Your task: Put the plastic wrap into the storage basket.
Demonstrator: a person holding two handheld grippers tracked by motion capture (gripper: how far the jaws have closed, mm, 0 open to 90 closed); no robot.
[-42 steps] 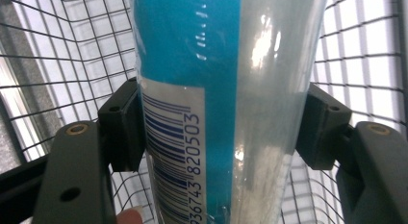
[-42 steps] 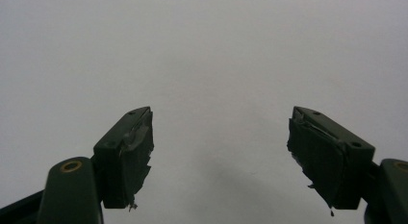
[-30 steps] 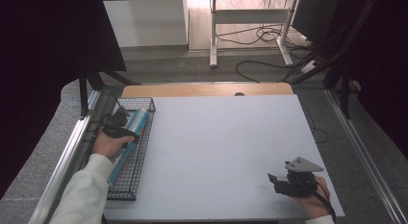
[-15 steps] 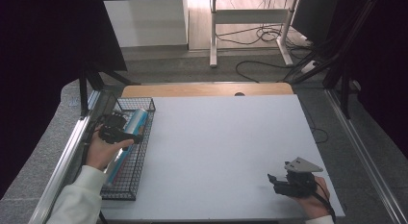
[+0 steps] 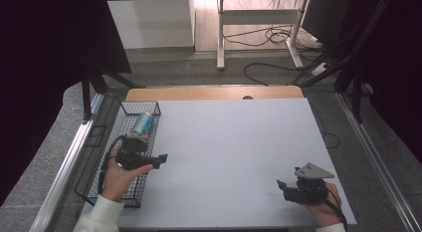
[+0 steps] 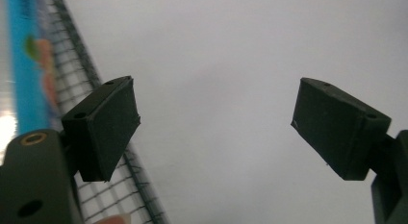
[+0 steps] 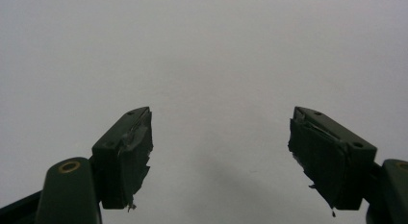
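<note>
In the high view, the left tool (image 5: 158, 159) is hanging over the right rim of the black wire basket (image 5: 97, 157) at the left side of the white desk (image 5: 234, 147), with its jaws pointing toward the desk's middle. The blue tube (image 5: 143, 123) is lying inside the basket, near its far end, just beyond the left hand (image 5: 118, 174). Compared with one second ago, this tool is sitting closer to the person and has come away from the tube, which is resting in the same place in the basket. The right tool (image 5: 282, 186) is lying low on the desk near the right front corner, in the same spot as before. In the left gripper view, the left tool (image 6: 214, 123) is standing released, its jaws having just been closing slightly, with nothing between them but bare desk; the blue tube (image 6: 26, 65) is showing at the left edge behind the basket (image 6: 91, 75) wire, and its printing is too blurred to read. In the right gripper view, the right tool (image 7: 219, 152) is also released, its worn pads (image 7: 127, 159) standing wide apart over the plain white surface.
</note>
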